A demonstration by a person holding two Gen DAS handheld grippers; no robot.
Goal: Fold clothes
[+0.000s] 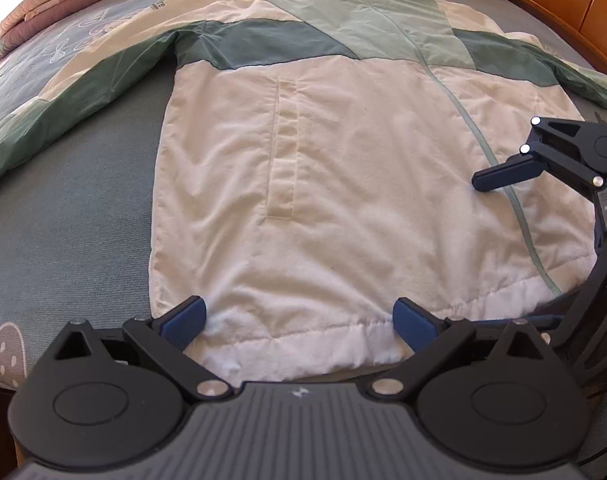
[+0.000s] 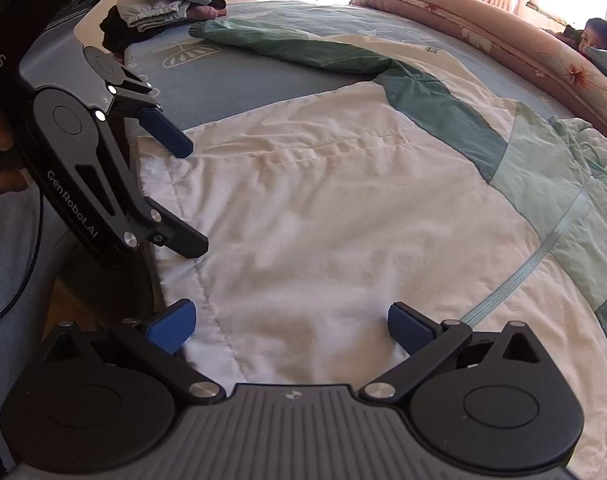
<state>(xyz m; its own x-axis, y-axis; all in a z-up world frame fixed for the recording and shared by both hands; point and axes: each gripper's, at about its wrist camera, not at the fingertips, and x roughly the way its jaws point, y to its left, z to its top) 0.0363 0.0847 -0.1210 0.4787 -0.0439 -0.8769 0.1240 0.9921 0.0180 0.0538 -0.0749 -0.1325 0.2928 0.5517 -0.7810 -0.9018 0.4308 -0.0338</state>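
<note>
Left wrist view: we see the jacket [image 1: 343, 168], white with green bands, spread flat on the blue bedsheet [image 1: 63, 208], hood far, hem near. Our left gripper [image 1: 301, 318] stands wide open astride the hem, clasping nothing. Right wrist view: our right gripper [image 2: 291, 324] is likewise spread wide over white fabric, empty; a pile of clothes [image 2: 159, 4] lies far left.
</note>
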